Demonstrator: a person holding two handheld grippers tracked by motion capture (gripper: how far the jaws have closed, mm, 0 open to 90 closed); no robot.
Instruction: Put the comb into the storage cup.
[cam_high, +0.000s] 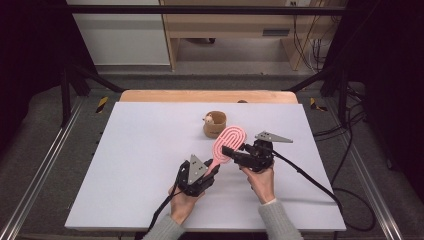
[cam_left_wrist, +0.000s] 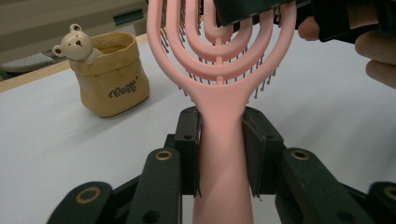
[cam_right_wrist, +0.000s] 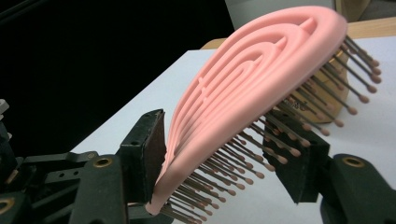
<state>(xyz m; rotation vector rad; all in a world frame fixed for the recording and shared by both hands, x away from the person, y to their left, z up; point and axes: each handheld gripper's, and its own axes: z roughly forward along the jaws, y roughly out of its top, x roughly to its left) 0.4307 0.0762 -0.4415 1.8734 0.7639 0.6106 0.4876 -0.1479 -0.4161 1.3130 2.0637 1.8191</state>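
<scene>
Two hands come in from the bottom edge, each holding tongs. On the left, the left tongs (cam_high: 212, 169) are squeezed tight on the handle of a pink hairbrush (cam_high: 227, 142). In the left gripper view, both black pads press flat on the sides of that handle (cam_left_wrist: 222, 154). This brush is held up above the white desk (cam_high: 140, 165), with its round head pointing away from the person. Behind the brush, a small tan bag (cam_high: 215, 125) with a toy bear (cam_high: 208, 119) peeking out stands on the desk. On the right, the right tongs (cam_high: 229, 151) sit around the brush head. One pad touches the smooth back, and the other is against the bristle tips (cam_right_wrist: 280, 154). I cannot tell how hard they press.
</scene>
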